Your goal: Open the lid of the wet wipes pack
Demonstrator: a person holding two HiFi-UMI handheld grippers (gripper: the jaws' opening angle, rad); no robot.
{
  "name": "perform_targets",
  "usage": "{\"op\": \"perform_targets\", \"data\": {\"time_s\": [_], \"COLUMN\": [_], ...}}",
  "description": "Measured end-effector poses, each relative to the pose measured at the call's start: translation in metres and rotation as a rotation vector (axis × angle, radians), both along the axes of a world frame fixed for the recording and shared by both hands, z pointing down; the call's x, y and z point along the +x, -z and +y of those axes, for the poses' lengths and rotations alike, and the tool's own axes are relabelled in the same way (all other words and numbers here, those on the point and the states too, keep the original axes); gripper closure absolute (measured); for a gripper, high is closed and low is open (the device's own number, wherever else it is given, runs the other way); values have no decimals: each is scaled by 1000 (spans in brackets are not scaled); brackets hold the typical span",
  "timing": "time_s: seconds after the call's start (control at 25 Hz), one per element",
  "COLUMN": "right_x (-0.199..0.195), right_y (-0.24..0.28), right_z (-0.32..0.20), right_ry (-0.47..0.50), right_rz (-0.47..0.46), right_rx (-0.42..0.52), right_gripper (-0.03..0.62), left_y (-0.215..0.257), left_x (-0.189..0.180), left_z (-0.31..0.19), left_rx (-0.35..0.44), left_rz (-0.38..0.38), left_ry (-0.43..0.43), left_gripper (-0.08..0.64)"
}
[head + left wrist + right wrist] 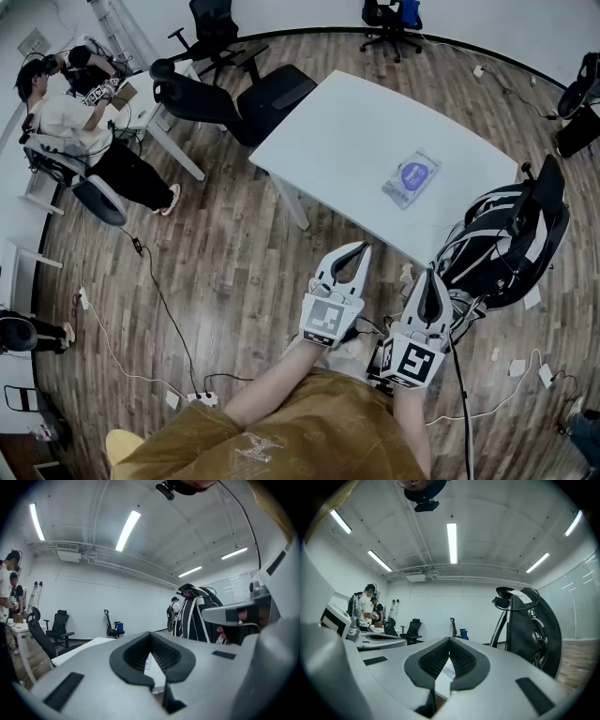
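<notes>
Well apart: flat wipes pack (412, 177) on white table (337, 131); left gripper (352, 255), right gripper (433, 277) ribbed jaws together.

The counter (356, 122) is smooth matt white, the wet wipes pack (411, 178) glossy plastic, the floor (225, 262) grained wood.

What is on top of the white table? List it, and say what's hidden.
The wet wipes pack lies flat on the white table, purple label up; nothing else shows there. The tabletop beneath the pack is covered.
</notes>
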State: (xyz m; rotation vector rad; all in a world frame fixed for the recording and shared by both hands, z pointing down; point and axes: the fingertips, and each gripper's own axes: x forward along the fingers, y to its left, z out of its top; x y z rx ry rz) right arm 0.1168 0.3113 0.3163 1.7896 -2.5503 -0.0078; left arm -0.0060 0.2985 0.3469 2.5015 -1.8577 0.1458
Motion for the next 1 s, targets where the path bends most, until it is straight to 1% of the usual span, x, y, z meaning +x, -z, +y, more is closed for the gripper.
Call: {"op": "perform_targets", "data": {"time_s": [0.2,0.44,0.6,0.64,0.76,0.84,0.92,1.0], "right_x": [-3,-13,-21,-26,-40,-45,-52,-59], "right_y": [-1,-3,-2,1,16,19,17,15], "right_z": [-15,-35,-54,-58,-68,-76,-84,-92], "right_ry": [-5,-21,-51,-44,10,9,1,-16], "right_rz": [-30,-1,5,-10,-112,-156,-162,-128], "right_rx": [-12,-10,-15,-7,25,19,4,1], "right_gripper": [584,584,584,584,584,584,584,584], "left_y": [-1,-6,-5,-4,1,3,3,3], "left_x": [0,0,-5,-8,-17,-22,-28,-33], "left_z": [-16,-42,-65,-72,-91,-101,-109,-117], "left_rx": [-2,-7,-10,-9,-1,1,-2,-4], "left_rz": [0,16,17,16,18,19,21,23], "left_ry": [-20,-64,-106,-116,-144,-162,-178,-193], "left_gripper": [554,554,554,554,554,554,554,554]}}
